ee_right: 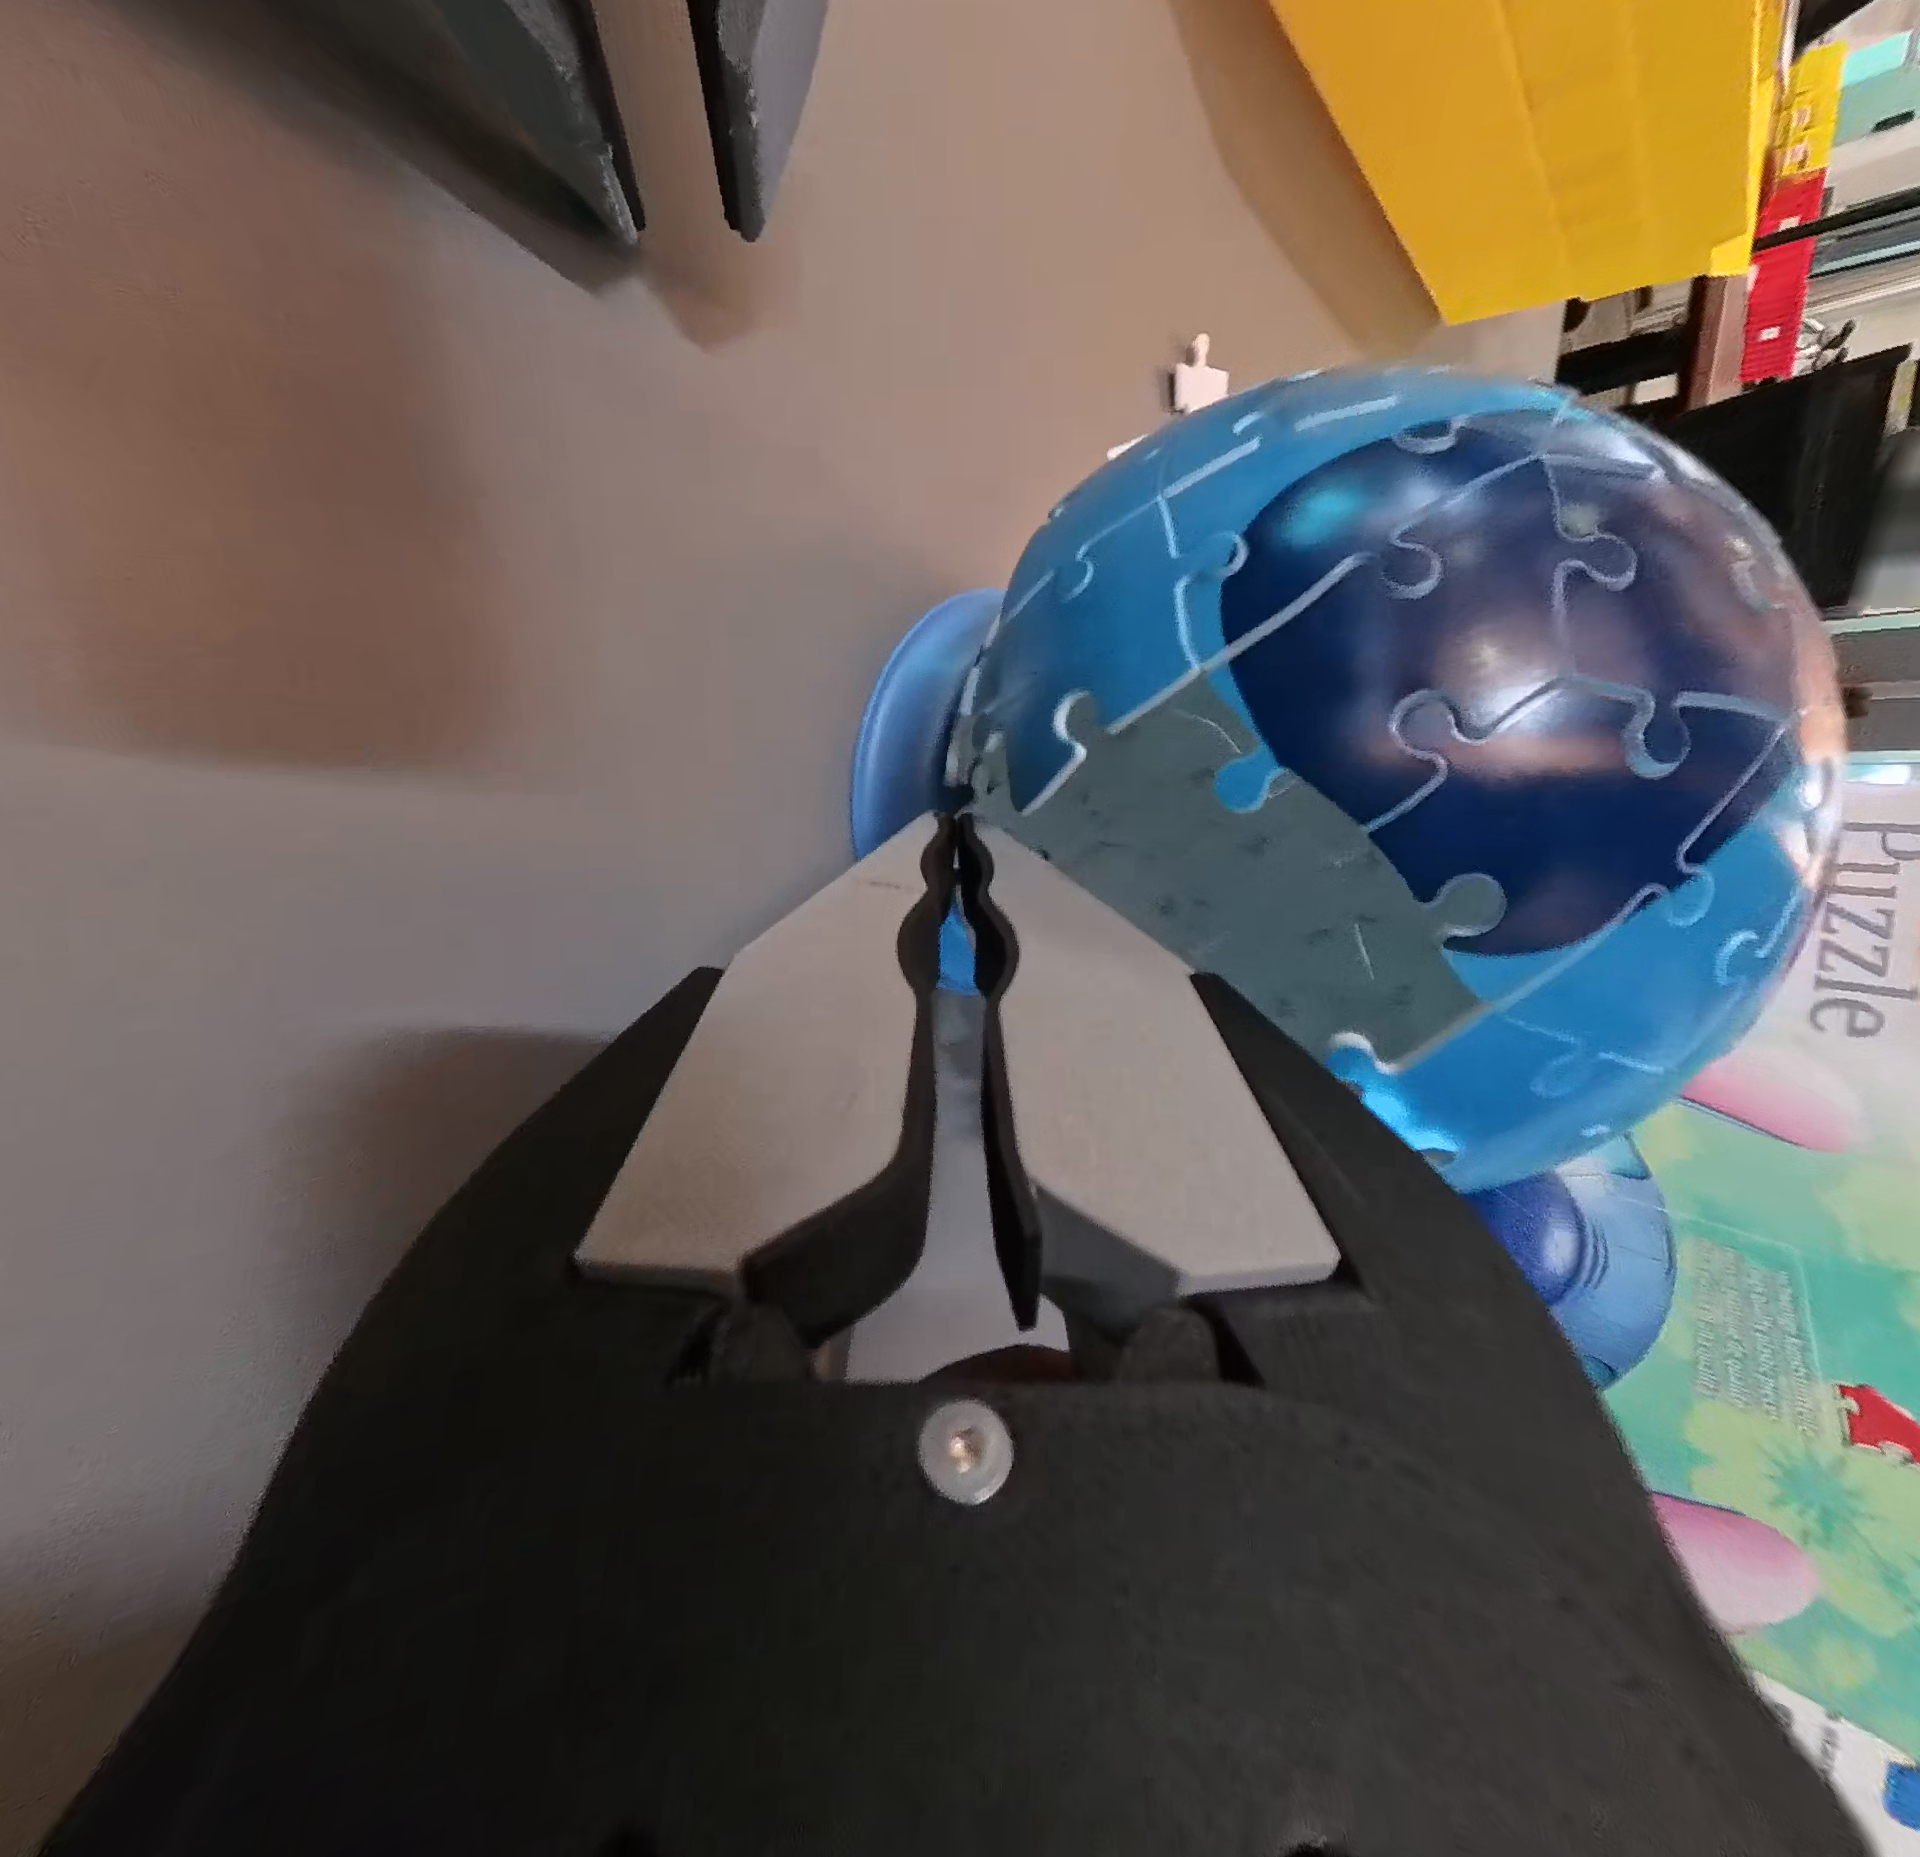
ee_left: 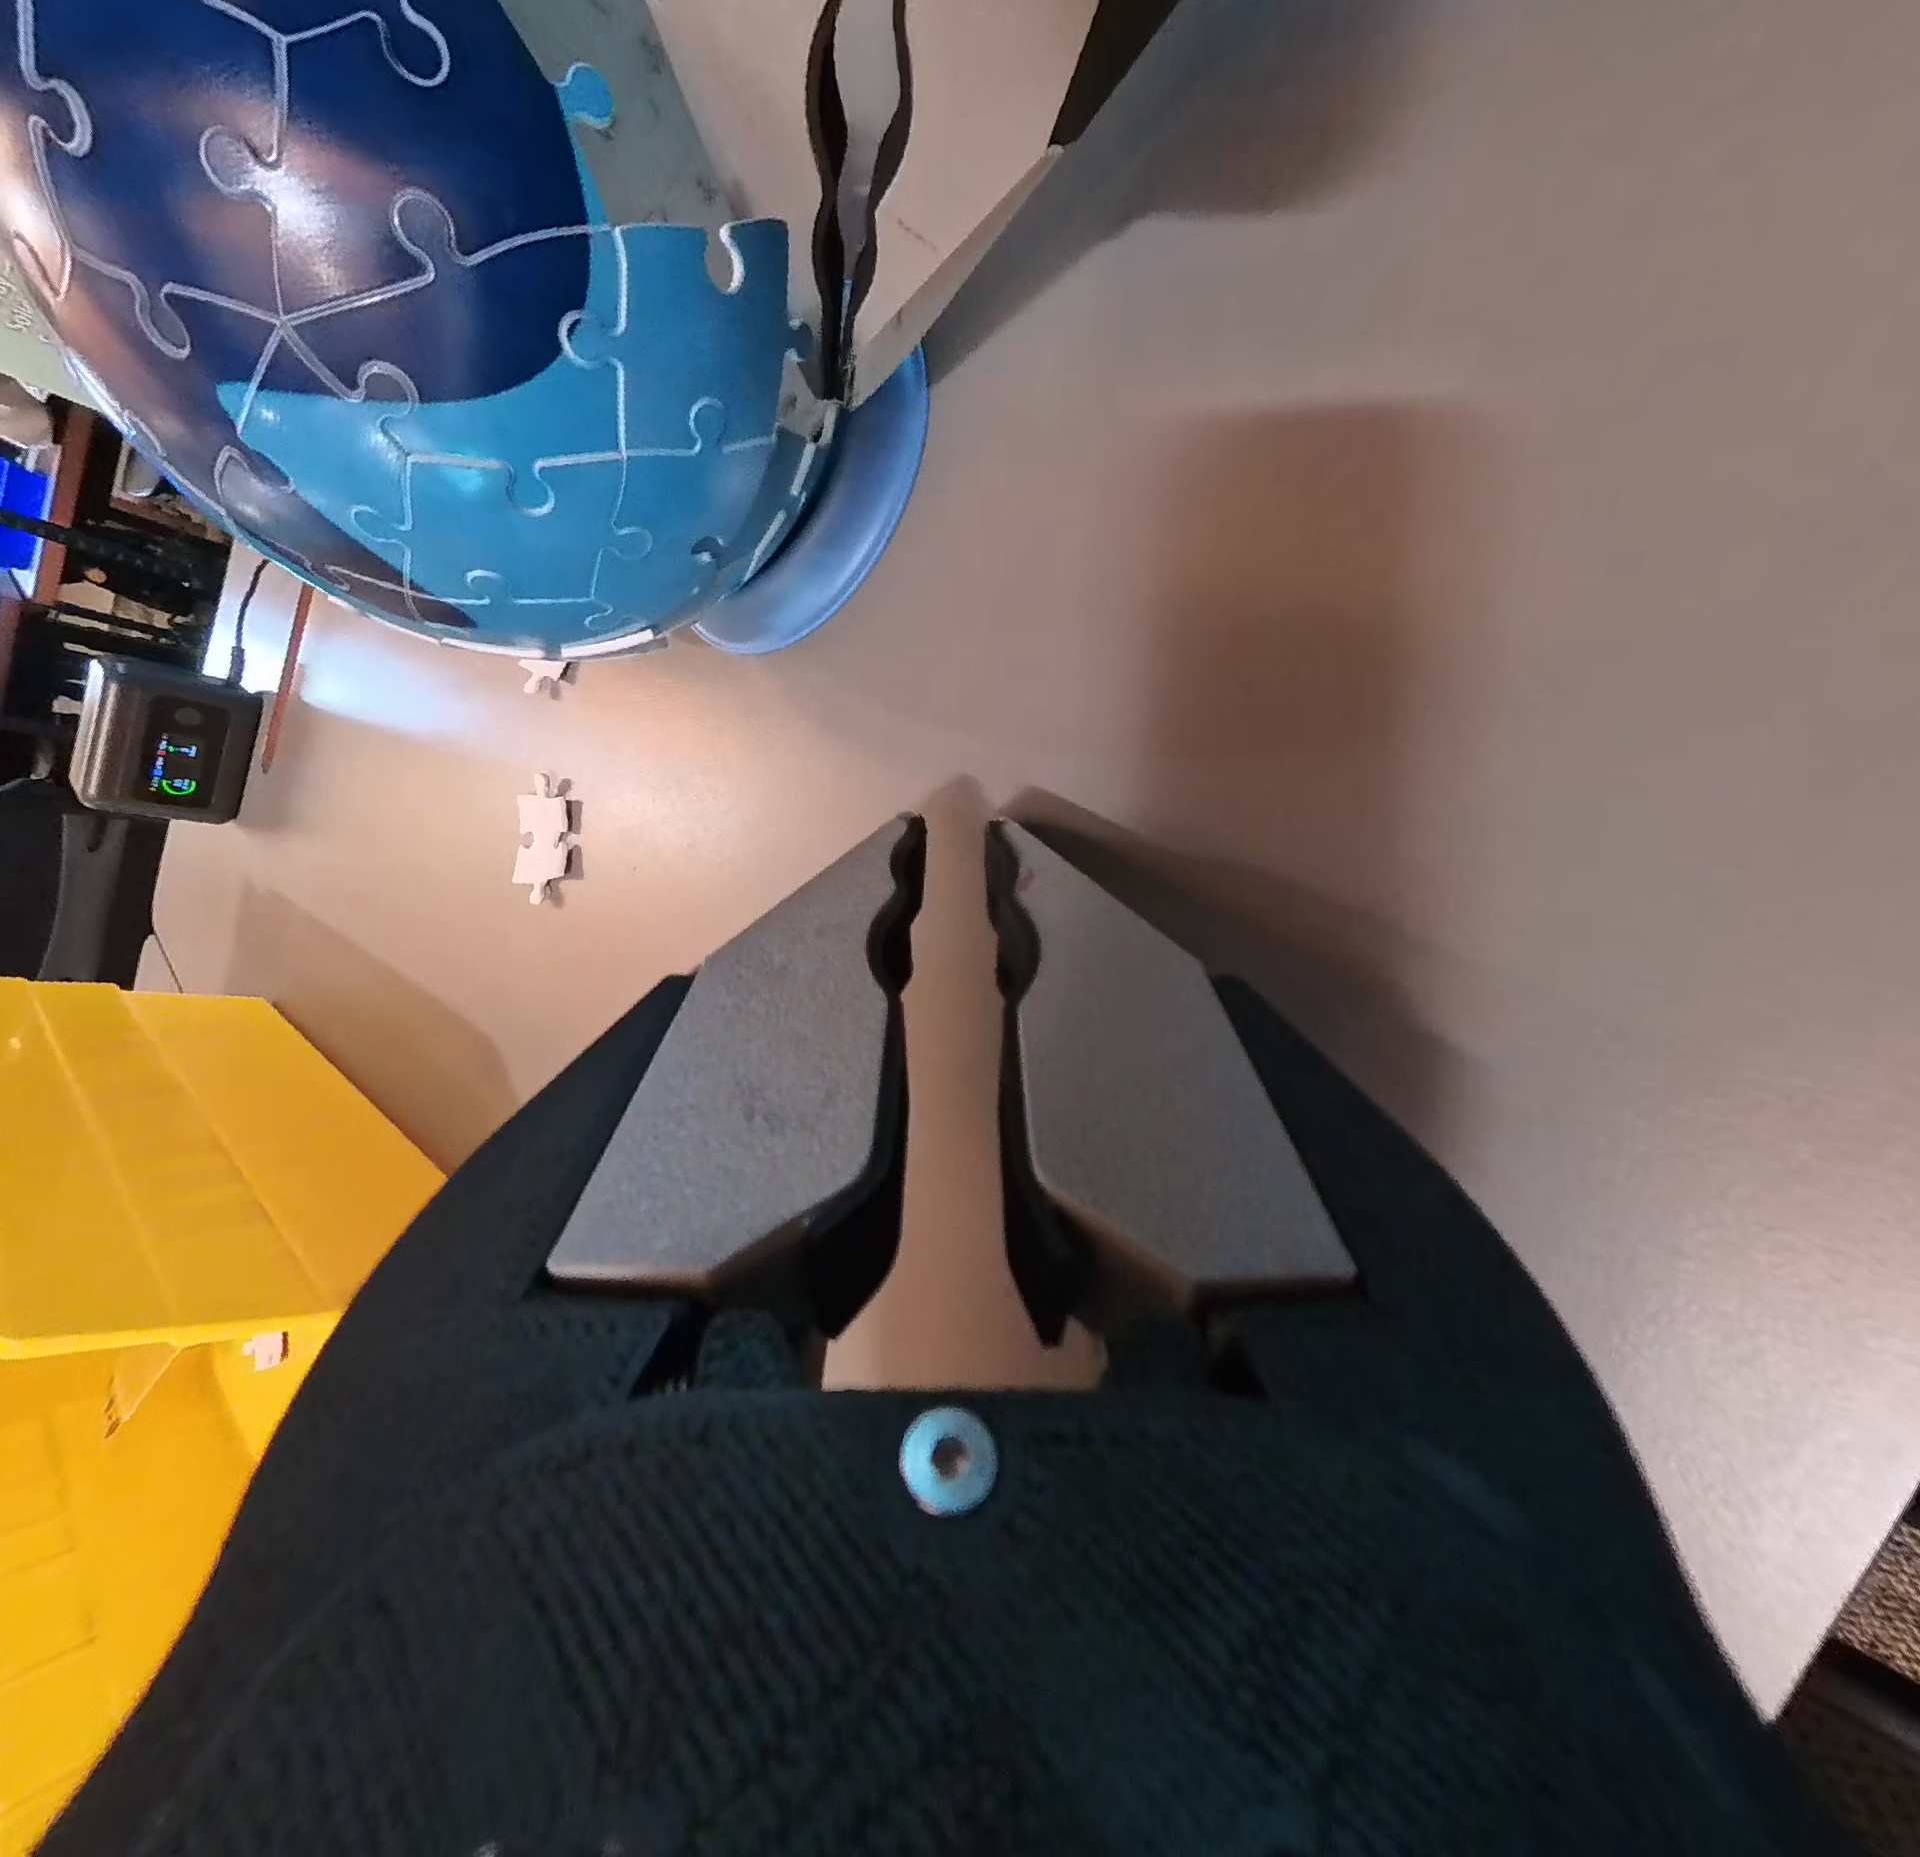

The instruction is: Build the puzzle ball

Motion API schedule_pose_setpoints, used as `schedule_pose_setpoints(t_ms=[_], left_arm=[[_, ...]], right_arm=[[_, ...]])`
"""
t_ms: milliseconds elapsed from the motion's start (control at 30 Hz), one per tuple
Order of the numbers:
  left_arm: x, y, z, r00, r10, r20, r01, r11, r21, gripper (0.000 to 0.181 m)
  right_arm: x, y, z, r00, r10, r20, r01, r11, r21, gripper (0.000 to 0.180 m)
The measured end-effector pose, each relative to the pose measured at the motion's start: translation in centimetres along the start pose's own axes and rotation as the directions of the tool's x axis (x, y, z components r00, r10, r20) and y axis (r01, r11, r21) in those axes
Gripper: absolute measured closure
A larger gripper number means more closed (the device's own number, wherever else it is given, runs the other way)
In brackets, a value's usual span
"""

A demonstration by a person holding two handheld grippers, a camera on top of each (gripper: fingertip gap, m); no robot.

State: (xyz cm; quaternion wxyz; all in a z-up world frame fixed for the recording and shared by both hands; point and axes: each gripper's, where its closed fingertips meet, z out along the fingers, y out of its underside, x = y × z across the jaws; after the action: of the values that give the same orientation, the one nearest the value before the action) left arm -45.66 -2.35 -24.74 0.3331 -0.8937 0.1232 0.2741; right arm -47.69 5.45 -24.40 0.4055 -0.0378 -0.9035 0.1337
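The blue puzzle ball (ee_left: 416, 301) (ee_right: 1455, 716) sits on a blue round stand (ee_left: 852, 529) (ee_right: 914, 706) on the beige table. A grey band (ee_right: 1195, 872) runs across its shell, with blue tabs sticking into it. My right gripper (ee_right: 956, 836) is shut, its tips pinching the shell edge at the low end of that band, next to the stand; it also shows in the left wrist view (ee_left: 831, 384). My left gripper (ee_left: 956, 831) is a little open and empty over bare table, apart from the ball; it also shows in the right wrist view (ee_right: 675, 218).
Loose pale puzzle pieces (ee_left: 545, 841) (ee_right: 1195, 373) lie on the table beyond the ball. A yellow bin (ee_left: 156, 1184) (ee_right: 1507, 93) stands at one side. The puzzle box (ee_right: 1818, 1392) lies by the ball. A small dark device with a lit screen (ee_left: 166, 747) sits farther off. The table edge (ee_left: 1766, 1599) is close. The gap from one gripper's tips to the other's is roughly 9 centimeters.
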Motion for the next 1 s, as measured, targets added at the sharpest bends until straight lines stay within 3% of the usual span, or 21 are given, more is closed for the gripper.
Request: schedule_pose_setpoints(t_ms=[33, 700, 800, 933, 1000], left_arm=[[0.0, 0.0, 0.0, 1.000, 0.000, 0.001, 0.000, 1.000, 0.000, 0.171], [0.1, 0.2, -0.2, 1.000, -0.009, 0.000, 0.009, 1.000, 0.004, 0.173], [0.2, 0.3, -0.2, 1.000, -0.014, -0.004, 0.014, 1.000, 0.007, 0.174], [0.1, 0.4, -0.3, 1.000, -0.028, -0.011, 0.028, 1.000, 0.012, 0.174], [0.1, 0.4, -0.4, 1.000, -0.029, -0.010, 0.029, 1.000, 0.012, 0.174]], right_arm=[[0.0, 0.0, 0.0, 1.000, 0.000, -0.001, 0.000, 1.000, -0.002, 0.180], [0.1, -0.1, 0.0, 0.999, -0.008, -0.038, 0.007, 0.999, -0.032, 0.180], [-0.3, 0.0, -0.5, 1.000, -0.004, -0.013, 0.004, 1.000, -0.001, 0.180], [-1.9, 0.1, -1.2, 0.993, 0.037, 0.116, -0.047, 0.995, 0.086, 0.160], [-2.0, 0.2, -1.4, 0.988, 0.055, 0.142, -0.072, 0.990, 0.120, 0.161]])
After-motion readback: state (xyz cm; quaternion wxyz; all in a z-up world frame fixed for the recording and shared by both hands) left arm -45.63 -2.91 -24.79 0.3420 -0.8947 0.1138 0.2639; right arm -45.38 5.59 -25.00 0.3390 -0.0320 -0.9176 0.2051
